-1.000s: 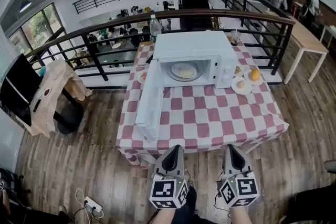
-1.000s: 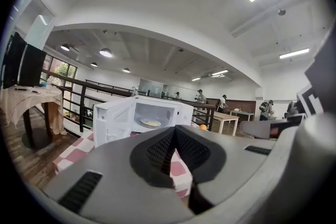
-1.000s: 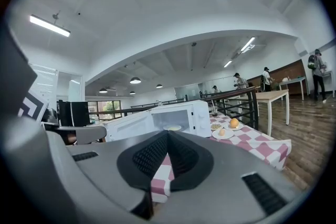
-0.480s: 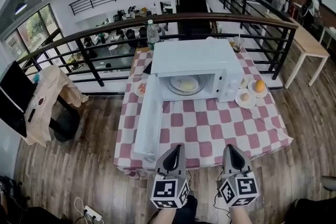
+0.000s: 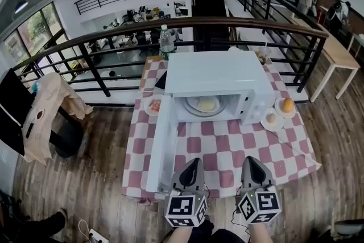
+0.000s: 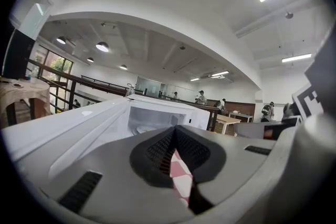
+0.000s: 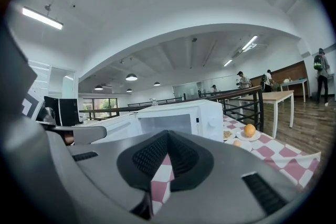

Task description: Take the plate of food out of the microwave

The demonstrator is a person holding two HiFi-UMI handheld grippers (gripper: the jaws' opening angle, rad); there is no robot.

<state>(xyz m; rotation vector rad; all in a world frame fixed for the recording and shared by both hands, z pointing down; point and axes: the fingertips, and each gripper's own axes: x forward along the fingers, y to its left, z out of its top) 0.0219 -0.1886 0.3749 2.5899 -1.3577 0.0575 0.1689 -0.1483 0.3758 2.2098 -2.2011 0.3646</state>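
**Checked table, 3 plates**

The table point(image 5: 227, 148) wears a red-and-white checked cloth. A white microwave point(image 5: 213, 74) sits far-centre with a bottle point(image 5: 165, 42) behind it. The left plate point(image 5: 152, 106) lies beside it. 2 lie right: the nearer plate point(image 5: 272, 120) and the farther plate point(image 5: 286, 106).

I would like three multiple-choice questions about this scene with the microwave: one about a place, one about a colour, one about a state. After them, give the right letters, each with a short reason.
1. Where does the plate of food stand?
A. Inside the microwave
B. On top of it
C. On the floor

2. Which colours does the tablecloth have?
A. Blue and yellow
B. Red and white checks
C. Plain green

3. In what state is the microwave's door?
A. Shut
B. Taken off
C. Swung open

Answers:
1 A: the plate shows through the microwave's open front.
2 B: red and white squares cover the whole cloth.
3 C: the door stands out from the microwave toward the person.
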